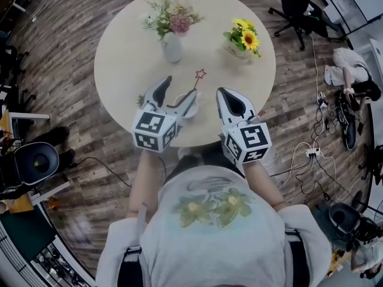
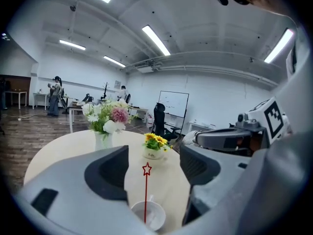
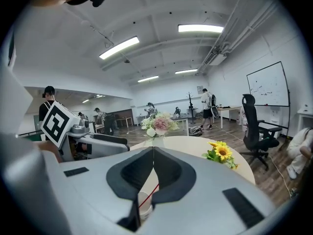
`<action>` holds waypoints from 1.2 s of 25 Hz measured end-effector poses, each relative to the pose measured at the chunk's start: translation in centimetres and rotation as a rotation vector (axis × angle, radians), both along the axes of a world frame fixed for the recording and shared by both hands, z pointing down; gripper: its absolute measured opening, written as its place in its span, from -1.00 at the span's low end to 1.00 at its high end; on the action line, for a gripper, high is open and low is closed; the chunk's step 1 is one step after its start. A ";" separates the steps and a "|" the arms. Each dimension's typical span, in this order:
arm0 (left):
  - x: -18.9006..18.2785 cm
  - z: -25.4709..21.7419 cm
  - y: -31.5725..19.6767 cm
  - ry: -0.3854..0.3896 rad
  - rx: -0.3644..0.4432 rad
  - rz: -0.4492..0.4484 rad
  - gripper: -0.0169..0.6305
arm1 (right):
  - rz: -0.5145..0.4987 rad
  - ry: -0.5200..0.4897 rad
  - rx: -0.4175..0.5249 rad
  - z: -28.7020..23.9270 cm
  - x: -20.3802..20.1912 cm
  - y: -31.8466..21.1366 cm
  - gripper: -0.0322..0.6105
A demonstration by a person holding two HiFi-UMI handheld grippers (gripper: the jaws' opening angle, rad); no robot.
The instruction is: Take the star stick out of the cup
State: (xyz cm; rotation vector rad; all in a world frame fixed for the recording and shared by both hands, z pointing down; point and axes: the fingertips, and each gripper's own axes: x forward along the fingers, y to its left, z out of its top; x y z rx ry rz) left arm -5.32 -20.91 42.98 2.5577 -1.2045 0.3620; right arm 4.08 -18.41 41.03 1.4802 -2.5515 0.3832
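**Star stick in the cup, left claw wide around it**

The only print near the work is a small dark label on the white sunflower pot (image 2: 153,153), too small to read. The whiteboard (image 2: 172,103) far back carries marks that are also unreadable. Each claw's cube shows black-and-white square markers, no words.

Both claws are held low over the near edge of the round table (image 1: 119,70), in front of the person's chest, and point toward the far side. The left gripper (image 1: 181,87) angles slightly right. Its jaws stand wide apart and touch nothing. The right gripper (image 1: 224,94) sits just right of it, jaws closed tip to tip, with nothing held between them.

The cup (image 2: 149,215) stands on the table near the near edge, low between the left jaws. The star stick (image 2: 145,195) rises from it, its red star up in the gap between the two pads and clear of both. In the right gripper view the cup and stick show only through the hollow behind the closed tips, to the left of and beyond that claw.

A vase (image 1: 172,48) of mixed flowers stands far left on the table, the sunflower pot far right.
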 end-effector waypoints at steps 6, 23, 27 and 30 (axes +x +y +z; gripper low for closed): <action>1.1 2.2 -1.7 -0.023 -0.052 -0.004 0.06 | -0.036 -0.006 -0.011 0.4 0.5 -1.5 -0.85; 4.2 8.7 -5.2 -0.060 -0.228 0.061 0.05 | -0.062 -0.001 -0.032 1.4 2.3 -6.0 -0.85; 4.6 10.1 -6.0 -0.063 -0.260 0.049 0.02 | -0.075 0.000 -0.039 1.6 2.3 -6.8 -0.85; 4.8 11.1 -6.4 -0.071 -0.280 0.046 0.00 | -0.078 -0.001 -0.043 1.7 2.5 -7.4 -0.85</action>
